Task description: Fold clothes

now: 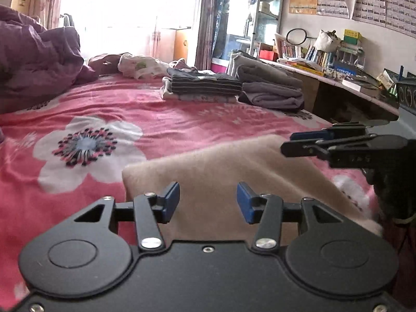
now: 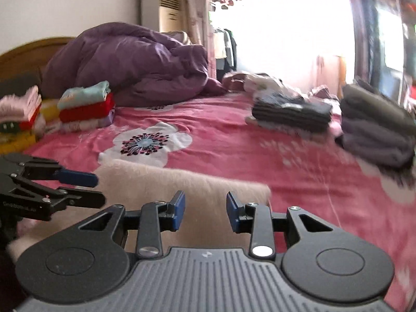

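Left wrist view: beige garment (image 1: 221,171) lies flat on the pink floral bedsheet (image 1: 182,124), already squared into a rectangle, looks like a fuzzy knit or fleece. Left gripper (image 1: 208,202) hovers over its near part, jaws spread, nothing between the blue pads (image 1: 171,201). Can't tell if the pads touch the cloth.

Right gripper (image 2: 205,212) same story from its own camera: jaws spread, empty, over the garment's near right part, far right corner just ahead of it. Each gripper shows up side-on in the other's view, both close together above the same piece.

Handling, my guess:
- Soft, light, floppy. No stiffness, will sag and drape once lifted.
- Fuzzy surface should give decent friction on the pads, low slip risk.
- Thick where it's layered, so a pinch needs the jaws wide, and it may catch only the top layer.
- Best hold is at an edge or corner, one per gripper, not mid-panel, otherwise it bunches.
- Sheet underneath is thin, could get pinched along with it.

Elsewhere on the bed: striped dark stack (image 1: 205,84), grey folded pile (image 1: 270,88), purple duvet (image 2: 135,62), colourful folded stack (image 2: 85,106) near the headboard. All well apart from the work area.
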`<state>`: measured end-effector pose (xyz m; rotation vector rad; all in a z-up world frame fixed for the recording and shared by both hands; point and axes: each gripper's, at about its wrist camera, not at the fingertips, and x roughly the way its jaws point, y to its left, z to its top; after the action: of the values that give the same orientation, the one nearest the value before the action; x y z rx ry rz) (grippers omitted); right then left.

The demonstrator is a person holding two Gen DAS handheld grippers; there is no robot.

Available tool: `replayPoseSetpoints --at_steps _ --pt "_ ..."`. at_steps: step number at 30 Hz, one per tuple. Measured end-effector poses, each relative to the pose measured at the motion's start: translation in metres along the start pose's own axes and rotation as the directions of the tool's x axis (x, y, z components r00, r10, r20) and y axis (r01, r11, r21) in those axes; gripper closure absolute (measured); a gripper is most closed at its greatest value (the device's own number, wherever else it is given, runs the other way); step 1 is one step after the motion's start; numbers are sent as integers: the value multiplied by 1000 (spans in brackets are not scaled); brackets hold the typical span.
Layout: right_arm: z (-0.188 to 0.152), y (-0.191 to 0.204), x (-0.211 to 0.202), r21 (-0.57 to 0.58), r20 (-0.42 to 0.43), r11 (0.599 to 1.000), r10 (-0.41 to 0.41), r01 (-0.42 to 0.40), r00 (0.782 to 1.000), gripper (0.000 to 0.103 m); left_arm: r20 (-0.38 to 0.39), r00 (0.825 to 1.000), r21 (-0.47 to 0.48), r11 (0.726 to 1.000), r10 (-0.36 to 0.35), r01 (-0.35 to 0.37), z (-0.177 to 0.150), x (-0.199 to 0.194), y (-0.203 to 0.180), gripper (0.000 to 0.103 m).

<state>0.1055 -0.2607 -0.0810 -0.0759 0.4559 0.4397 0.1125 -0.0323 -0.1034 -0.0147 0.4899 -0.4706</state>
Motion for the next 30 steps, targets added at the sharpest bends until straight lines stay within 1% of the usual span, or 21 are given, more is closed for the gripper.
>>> replayPoseSetpoints --at_steps 2,3,5,6,8,10,12,16,20,23,25,26,27,29,30 --pt "1 -4 15 -4 -2 1000 3 -3 1000 67 0 1000 -7 1000 -4 4 3 11 4 55" --pt "0 -7 24 2 -14 1000 4 -4 1000 65 -29 1000 19 1000 4 -3 2 20 3 55" --pt "-10 -13 46 -5 -67 1000 -7 7 998 65 -90 996 78 997 24 -17 -1 38 1 53" --pt "-14 -14 53 -11 -80 1000 -10 9 997 64 -94 995 107 994 34 -23 -4 44 -1 52" --pt "-17 -15 59 -21 -72 1000 -9 7 997 64 -95 994 164 986 52 -36 -10 54 -7 49" --pt "-21 -18 65 -18 -63 1000 -1 0 998 64 -101 994 134 991 39 -25 -9 59 -2 48" --pt "-22 -26 69 20 -54 1000 23 -22 998 64 -96 994 137 990 44 -30 -11 62 -1 47" --pt "-21 -25 71 20 -50 1000 16 -15 999 64 -86 995 133 991 42 -31 -12 61 -1 46" --pt "-19 -21 60 22 -50 1000 6 -5 999 64 -71 997 129 991 37 -27 -12 52 -1 45" --pt "-20 -17 33 57 -37 998 -27 29 999 64 -57 997 102 994 52 -46 -13 34 -5 43" --pt "-25 -18 14 101 -36 994 -46 49 998 57 -56 997 57 997 49 -46 -14 19 -4 40" --pt "-28 -21 5 146 -43 988 -44 50 998 47 -62 997 30 999 42 -40 -16 11 -1 39" --pt "-32 -25 -2 191 -53 981 -37 46 998 38 -68 997 4 999 35 -35 -17 4 1 38" --pt "-41 -37 -14 287 -72 957 -19 39 997 38 -82 996 -54 998 20 -25 -21 -10 7 33" --pt "-46 -44 -18 345 -78 938 -6 32 997 38 -90 996 -85 996 13 -21 -23 -15 10 31"
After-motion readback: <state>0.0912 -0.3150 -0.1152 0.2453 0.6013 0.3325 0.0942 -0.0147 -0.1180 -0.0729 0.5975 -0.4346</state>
